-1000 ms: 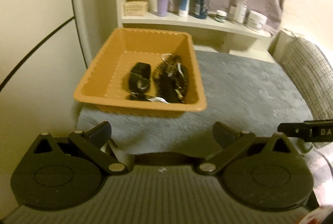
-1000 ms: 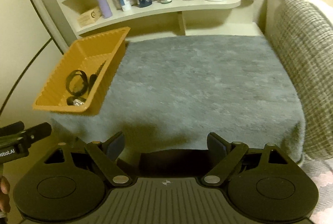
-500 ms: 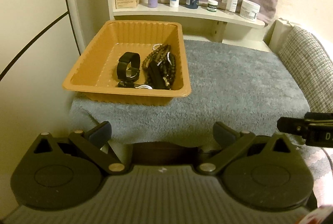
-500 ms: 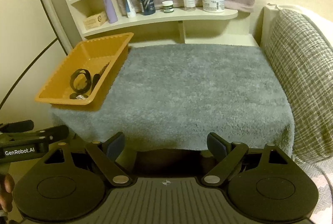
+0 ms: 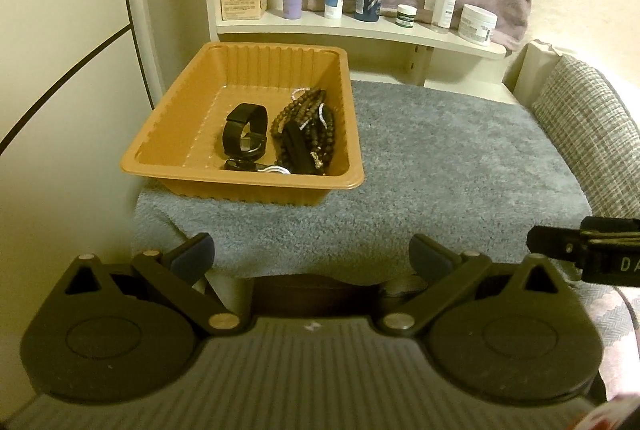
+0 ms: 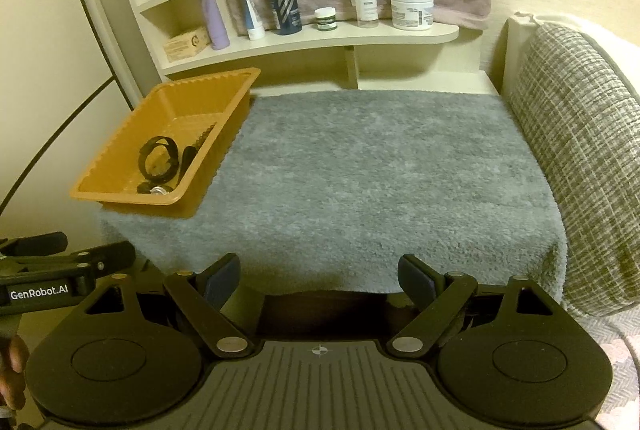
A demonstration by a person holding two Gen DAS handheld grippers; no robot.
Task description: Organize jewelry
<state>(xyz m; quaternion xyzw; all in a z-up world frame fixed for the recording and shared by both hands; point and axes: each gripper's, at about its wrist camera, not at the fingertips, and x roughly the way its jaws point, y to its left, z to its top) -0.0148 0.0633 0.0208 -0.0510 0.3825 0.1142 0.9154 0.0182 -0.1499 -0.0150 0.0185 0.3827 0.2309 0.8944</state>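
Nearest, the left hand-held gripper (image 5: 312, 254) and the right hand-held gripper (image 6: 320, 276) both stand released, jaws wide and empty, short of the front edge of the desk. The desk carries a grey towel (image 6: 380, 170), bare apart from an orange tray (image 5: 256, 186) at its left side. The jewelry (image 5: 308, 134), meaning dark bead strands, a black band (image 5: 244, 134) and small metal pieces, lies gathered inside the tray. Judgement: collection appears finished or nearly so; nothing loose shows. Beyond, a shelf (image 6: 320, 38) holds toiletry bottles; a checked cushion (image 6: 580, 150) stands right.
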